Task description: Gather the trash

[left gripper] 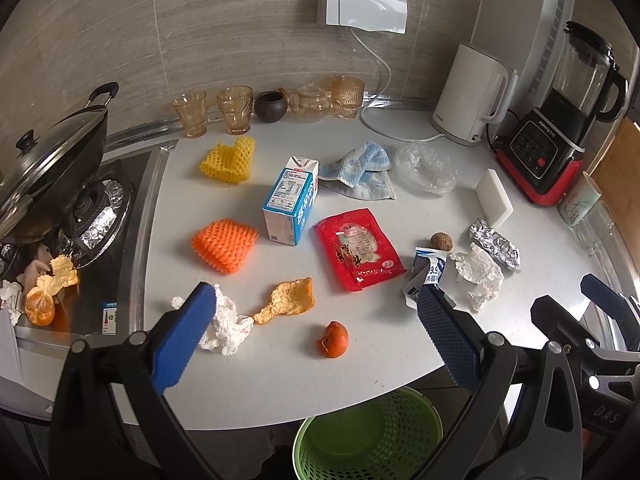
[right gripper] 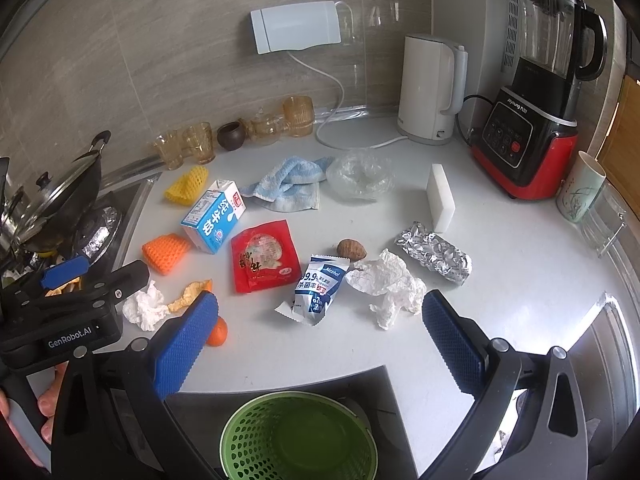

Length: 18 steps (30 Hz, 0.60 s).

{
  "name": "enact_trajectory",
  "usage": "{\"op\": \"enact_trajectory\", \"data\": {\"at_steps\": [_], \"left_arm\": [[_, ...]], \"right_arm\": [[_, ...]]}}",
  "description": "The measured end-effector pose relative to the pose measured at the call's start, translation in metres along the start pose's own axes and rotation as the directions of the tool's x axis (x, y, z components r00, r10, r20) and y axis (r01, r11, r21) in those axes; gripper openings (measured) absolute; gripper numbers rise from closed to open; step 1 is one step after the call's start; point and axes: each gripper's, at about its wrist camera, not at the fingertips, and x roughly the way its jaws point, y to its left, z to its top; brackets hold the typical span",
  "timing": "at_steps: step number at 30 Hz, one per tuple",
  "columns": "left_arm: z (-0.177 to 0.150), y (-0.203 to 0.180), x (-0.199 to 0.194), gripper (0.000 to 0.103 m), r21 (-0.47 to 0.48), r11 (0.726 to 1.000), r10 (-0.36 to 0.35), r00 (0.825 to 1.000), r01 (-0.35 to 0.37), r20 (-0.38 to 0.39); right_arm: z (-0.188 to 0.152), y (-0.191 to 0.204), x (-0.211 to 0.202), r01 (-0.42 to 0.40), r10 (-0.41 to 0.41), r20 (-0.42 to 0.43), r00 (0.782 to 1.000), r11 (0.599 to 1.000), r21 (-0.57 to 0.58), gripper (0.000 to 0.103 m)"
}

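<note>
A: What trash sits nearest the front edge of the white countertop (left gripper: 380,368)?

B: A small orange tangerine piece (left gripper: 333,339), a curled strip of orange peel (left gripper: 286,300) and a crumpled white tissue (left gripper: 226,328) toward the front-left; a second crumpled white tissue (right gripper: 390,284) and a blue-and-white wipe sachet (right gripper: 318,290) toward the front-right. The green perforated plastic basket (right gripper: 298,436) stands below that edge, empty as far as I can see.

A: How will they handle?

B: My guess: all very light. The tissues crush softly, so pinch the bulk of the wad. The sachet is thin and slick; take it by a raised corner. The peel is limp.

A: And the grippers?

B: The left gripper (left gripper: 316,322) hangs over the front-left, its 2 blue pads spread wide, holding nothing. The right gripper (right gripper: 320,330) is equally wide, empty, touching nothing.
</note>
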Motion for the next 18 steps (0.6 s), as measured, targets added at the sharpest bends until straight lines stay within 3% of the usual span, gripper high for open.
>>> {"op": "enact_trajectory", "data": {"at_steps": [18], "left_arm": [[0.0004,0.0033,0.0007,0.097,-0.004,1.000,0.003,1.000,-0.003,-0.003]], "right_arm": [[-0.0017,0.0014,0.0023,-0.002,0.002,-0.003,1.000,1.000,0.003,0.101]]}}
